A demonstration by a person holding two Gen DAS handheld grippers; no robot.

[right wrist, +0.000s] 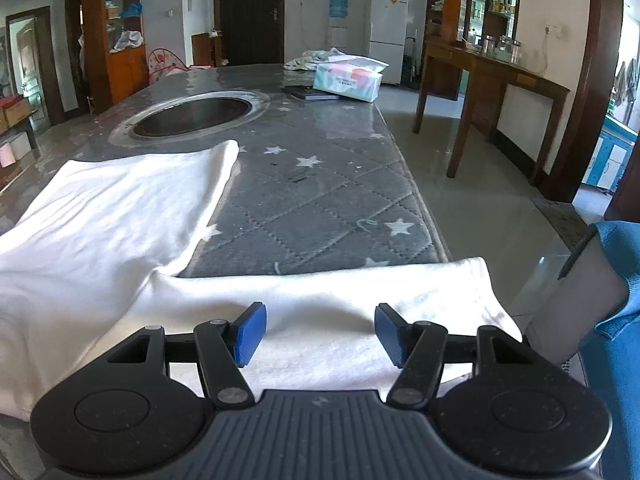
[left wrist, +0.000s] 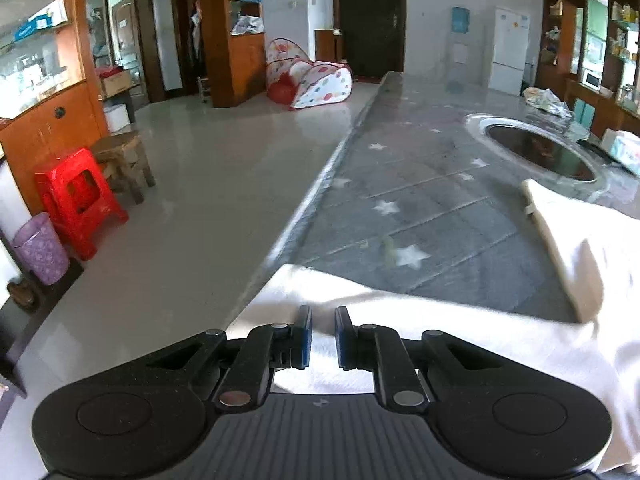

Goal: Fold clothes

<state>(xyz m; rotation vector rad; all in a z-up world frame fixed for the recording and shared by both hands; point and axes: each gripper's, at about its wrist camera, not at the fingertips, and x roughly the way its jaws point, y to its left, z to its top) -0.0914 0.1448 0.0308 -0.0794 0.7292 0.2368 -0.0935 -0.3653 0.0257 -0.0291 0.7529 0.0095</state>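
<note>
Item: white garment [right wrist: 120, 216], apparently a long-sleeved top or similar, lying spread over the near end of a grey quilted table cover [right wrist: 320, 200] printed with white stars; one panel is running up toward the round recessed pan [right wrist: 196, 114] set in the tabletop, another strip is lying along the near edge, its end reaching the table's right corner. Left gripper [left wrist: 323, 336]: blue pads are standing almost together with only a narrow slit between them, sitting over white cloth near the table's left edge; whether a thin layer of fabric is being pinched there cannot be told from this view. Right gripper [right wrist: 320, 334]: jaws are standing well apart above the near strip, pads pressing on nothing, cloth lying beneath and between them. A blue sleeve [right wrist: 616, 320] of the person is showing at the right margin. Other contents: tissue box [right wrist: 348, 80] and a dark flat object [right wrist: 312, 93] at the far end, well clear of the garment. Risks, as judged: the right gripper is risking closing on one layer only, or on cloth plus table cover, which would be dragging the cover during the fold; the strip's end is sitting at the corner and could be sliding off the edge if pulled unevenly; a lift by one gripper without the other would be skewing the fold line; the far panel could be slipping into the recessed pan.
</note>
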